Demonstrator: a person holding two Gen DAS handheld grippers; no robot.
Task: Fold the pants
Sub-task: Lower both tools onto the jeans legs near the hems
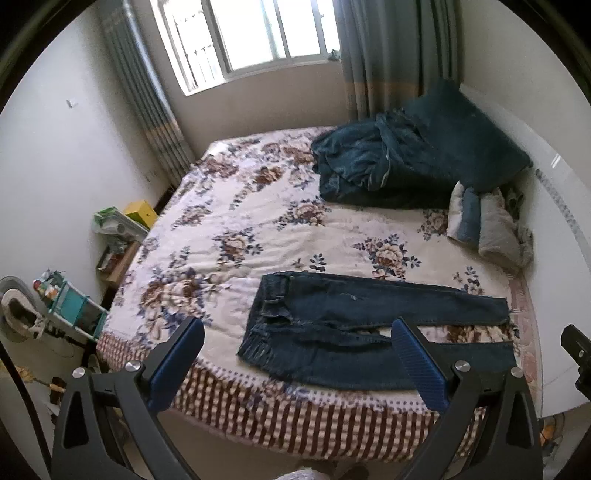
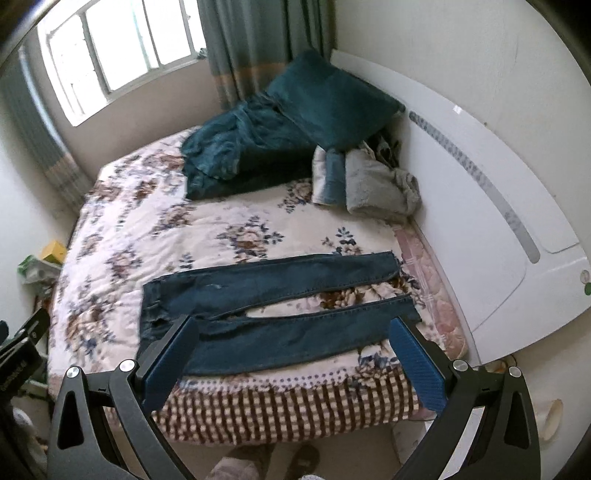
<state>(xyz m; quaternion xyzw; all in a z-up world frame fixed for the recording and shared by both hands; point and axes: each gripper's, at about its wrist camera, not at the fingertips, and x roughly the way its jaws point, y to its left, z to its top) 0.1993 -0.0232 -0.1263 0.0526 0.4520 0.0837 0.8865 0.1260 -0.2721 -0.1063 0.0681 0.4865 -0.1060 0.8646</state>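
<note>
Denim pants (image 1: 354, 325) flat, crosswise; waistband left, legs right.

Dark blue jeans (image 1: 369, 332) flat on floral bedspread, legs spread apart

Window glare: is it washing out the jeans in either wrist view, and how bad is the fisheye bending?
Left wrist view: window blown out white, jeans evenly lit and readable. Right wrist view: window also overexposed, jeans clear, slightly soft. Both views: strong fisheye curving at the edges, headboard bowed, black corners.
</note>
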